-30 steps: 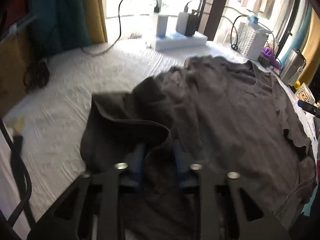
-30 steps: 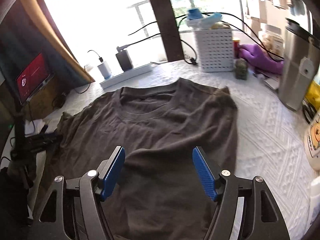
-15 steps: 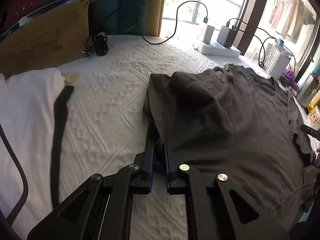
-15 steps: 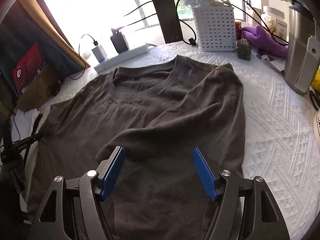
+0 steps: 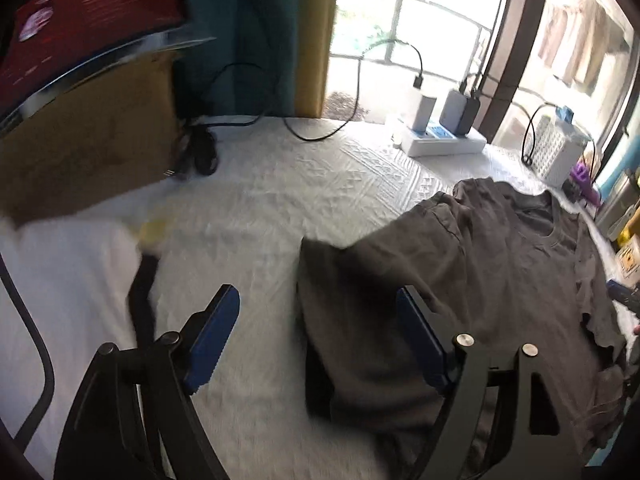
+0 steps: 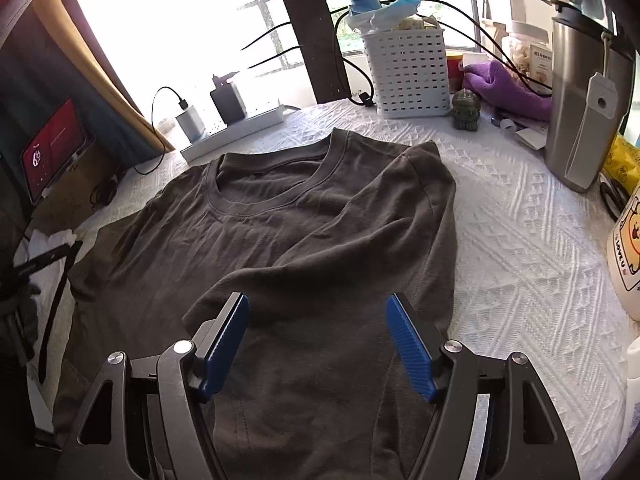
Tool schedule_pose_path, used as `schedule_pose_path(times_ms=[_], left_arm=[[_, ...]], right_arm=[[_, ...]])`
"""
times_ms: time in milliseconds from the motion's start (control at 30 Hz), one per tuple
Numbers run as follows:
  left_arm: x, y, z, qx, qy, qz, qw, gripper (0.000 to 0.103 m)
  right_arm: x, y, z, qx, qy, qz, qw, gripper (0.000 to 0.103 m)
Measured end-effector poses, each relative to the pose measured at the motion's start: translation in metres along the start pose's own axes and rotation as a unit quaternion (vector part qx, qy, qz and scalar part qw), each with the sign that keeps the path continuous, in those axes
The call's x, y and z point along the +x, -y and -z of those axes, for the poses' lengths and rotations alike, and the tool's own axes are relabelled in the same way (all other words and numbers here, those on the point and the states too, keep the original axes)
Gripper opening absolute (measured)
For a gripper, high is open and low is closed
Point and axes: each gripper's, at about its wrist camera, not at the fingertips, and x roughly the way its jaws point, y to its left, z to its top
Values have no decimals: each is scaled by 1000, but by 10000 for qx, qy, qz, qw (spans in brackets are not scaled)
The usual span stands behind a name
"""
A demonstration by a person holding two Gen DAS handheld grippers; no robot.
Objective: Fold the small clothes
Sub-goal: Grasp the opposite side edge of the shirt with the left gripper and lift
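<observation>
Nearest, the right gripper (image 6: pixel 317 344) is seen with its blue pads spread wide over the lower part of the dark grey T-shirt (image 6: pixel 280 248), nothing being gripped. The left gripper (image 5: pixel 318 340) is likewise held wide open and empty above the shirt's left folded edge. The T-shirt is spread flat on the white quilted table cover (image 6: pixel 520 240), its right sleeve folded inward. Farther off, a white basket (image 6: pixel 412 76) and a power strip (image 6: pixel 236 132) are set along the far edge.
</observation>
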Motion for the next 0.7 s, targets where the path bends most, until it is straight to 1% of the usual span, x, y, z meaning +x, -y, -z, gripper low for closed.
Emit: schedule_pose_path(times_ms=[100,133,200,267,300,333,367,433,467,500,567,700], left_arm=[[23,8,-9,352,-166,159,9991,80],[34,12,-9,502,-320,117,9982,80],[46,18,-7,698,-453,22,9965,80],[53,22,-2,837,-509,79,9952,80],[54,23,-1,857,-480,116,9951,80],[51,24,3,905,-341,140,9952,79],[50,24,5,936,-280,195,9950,72],[44,24,7,969,-115,307,9948,41],[43,22,7,912,-95,363,9951,12],[43,19,7,805,-94,411,9959,10],[37,13,9,655,70,178,9977,9],[18,-1,17,233,336,146,9991,8]], right_arm=[[-5,0,1,-9,37,54,10000,74],[-7,0,1,-1,45,78,10000,74],[-9,2,2,32,60,148,9999,74],[-10,4,3,76,56,212,9997,74],[-10,5,3,87,48,239,9997,74],[-9,6,3,97,34,271,9996,74],[-9,6,3,99,21,289,9995,74],[-7,6,3,91,-3,306,9995,74],[-6,5,3,84,-11,308,9995,74],[-6,4,2,74,-20,308,9995,74],[-5,1,1,33,-15,293,9996,74],[-7,-6,0,-70,20,236,9997,74]])
